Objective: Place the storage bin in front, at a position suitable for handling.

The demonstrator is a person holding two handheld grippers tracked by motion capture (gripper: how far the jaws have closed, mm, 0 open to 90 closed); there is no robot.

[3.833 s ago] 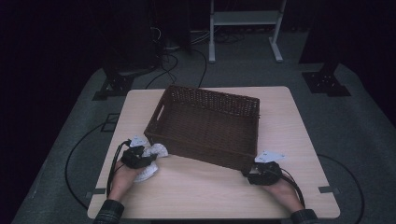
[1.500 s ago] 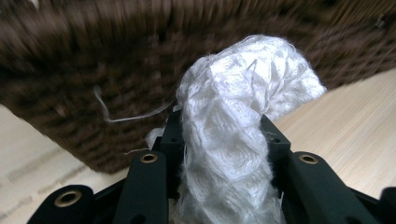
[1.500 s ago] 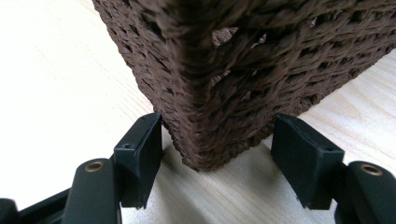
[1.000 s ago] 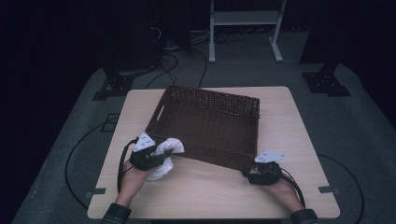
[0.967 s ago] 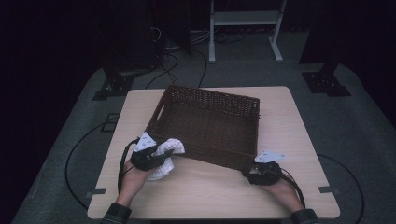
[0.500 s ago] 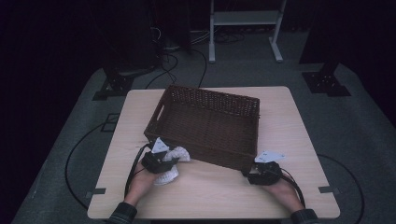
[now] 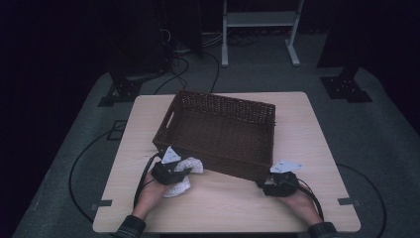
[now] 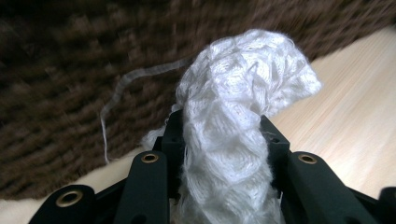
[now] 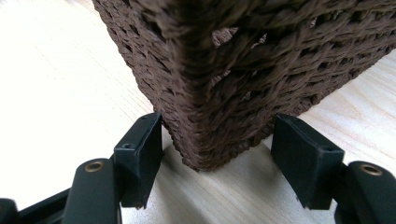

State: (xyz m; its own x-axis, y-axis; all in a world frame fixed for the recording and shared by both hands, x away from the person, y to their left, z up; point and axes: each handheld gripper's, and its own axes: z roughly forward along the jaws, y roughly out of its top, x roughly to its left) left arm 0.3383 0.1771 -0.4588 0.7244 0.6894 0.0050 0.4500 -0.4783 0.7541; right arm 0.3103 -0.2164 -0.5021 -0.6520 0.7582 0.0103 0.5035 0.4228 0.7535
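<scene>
A brown wicker basket (image 7: 218, 131) sits askew on the wooden table (image 7: 307, 124). My left gripper (image 7: 184, 171) is shut on a white knitted cloth (image 7: 192, 164) right at the basket's near wall. In the left gripper view the cloth (image 8: 233, 121) bulges up between the black jaws of that gripper (image 8: 219, 133), with a loose thread trailing left in front of the basket wall (image 8: 70, 93). My right gripper (image 7: 270, 184) is at the basket's near right corner. In the right gripper view the jaws of that gripper (image 9: 215, 140) press on both sides of that corner (image 9: 219, 93).
The table's near strip (image 7: 228, 208) lies in front of both hands. Black cables (image 7: 79, 163) loop over the grey floor at the left. A white metal stand (image 7: 257, 20) and dark equipment bases (image 7: 344, 84) stand beyond the table's far edge.
My left gripper has carried the white cloth to the right along the basket's near wall and slightly lower. The right gripper and the basket have stayed put.
</scene>
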